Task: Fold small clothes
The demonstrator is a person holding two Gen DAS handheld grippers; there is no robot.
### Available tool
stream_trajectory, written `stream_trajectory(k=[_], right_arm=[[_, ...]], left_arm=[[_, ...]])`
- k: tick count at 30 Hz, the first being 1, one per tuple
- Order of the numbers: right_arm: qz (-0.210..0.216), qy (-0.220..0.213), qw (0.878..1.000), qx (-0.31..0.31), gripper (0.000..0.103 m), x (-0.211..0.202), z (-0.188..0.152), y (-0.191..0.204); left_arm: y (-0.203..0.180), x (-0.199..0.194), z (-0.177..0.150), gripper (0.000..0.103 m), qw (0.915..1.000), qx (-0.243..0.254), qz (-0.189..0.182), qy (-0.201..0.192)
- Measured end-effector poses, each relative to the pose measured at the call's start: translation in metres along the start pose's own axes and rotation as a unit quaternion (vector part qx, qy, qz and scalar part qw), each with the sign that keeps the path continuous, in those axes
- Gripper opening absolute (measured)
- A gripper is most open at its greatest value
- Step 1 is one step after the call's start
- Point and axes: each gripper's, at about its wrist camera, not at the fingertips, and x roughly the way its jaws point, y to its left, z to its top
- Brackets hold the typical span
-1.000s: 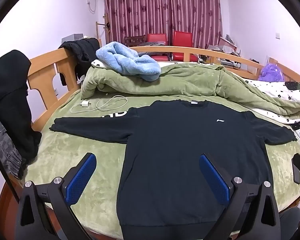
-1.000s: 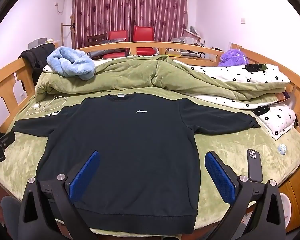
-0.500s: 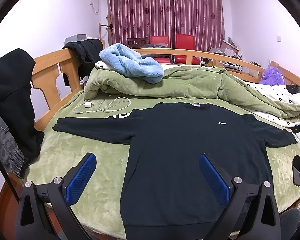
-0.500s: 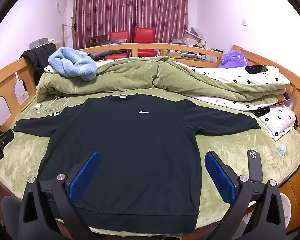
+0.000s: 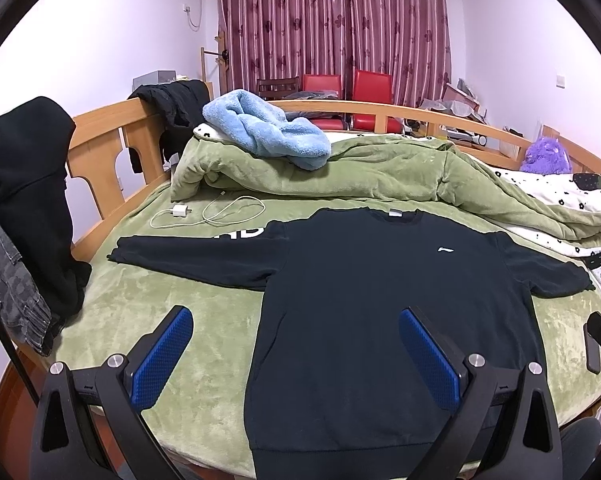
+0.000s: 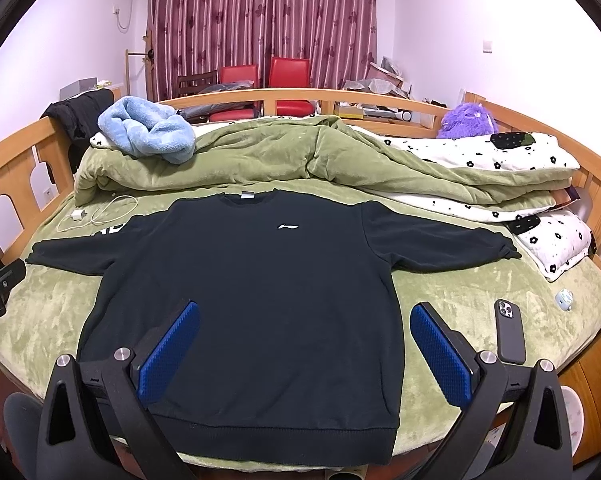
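Black sweatshirt (image 6: pixel 252 280) lies flat on the bed (image 6: pixel 460 300); left claw (image 5: pixel 296 354) and right claw (image 6: pixel 306 348) hang wide apart, holding nothing.

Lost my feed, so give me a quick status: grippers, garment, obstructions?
Left gripper and right gripper: jaws open, empty, above the near hem. Black sweatshirt flat, sleeves spread, unfolded. Phone beside its right side; charger cable near left sleeve.

Both grippers' jaws spread wide.
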Motion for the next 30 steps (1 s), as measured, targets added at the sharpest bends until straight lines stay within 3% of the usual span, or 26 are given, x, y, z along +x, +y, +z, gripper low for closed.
stream_trajectory(k=[30], right_arm=[[0.004, 0.001, 1.000, 0.001, 0.103, -0.003, 0.003, 0.004]], left_arm=[[0.011, -0.005, -0.002, 0.103, 1.0000, -0.009, 0.004, -0.001]])
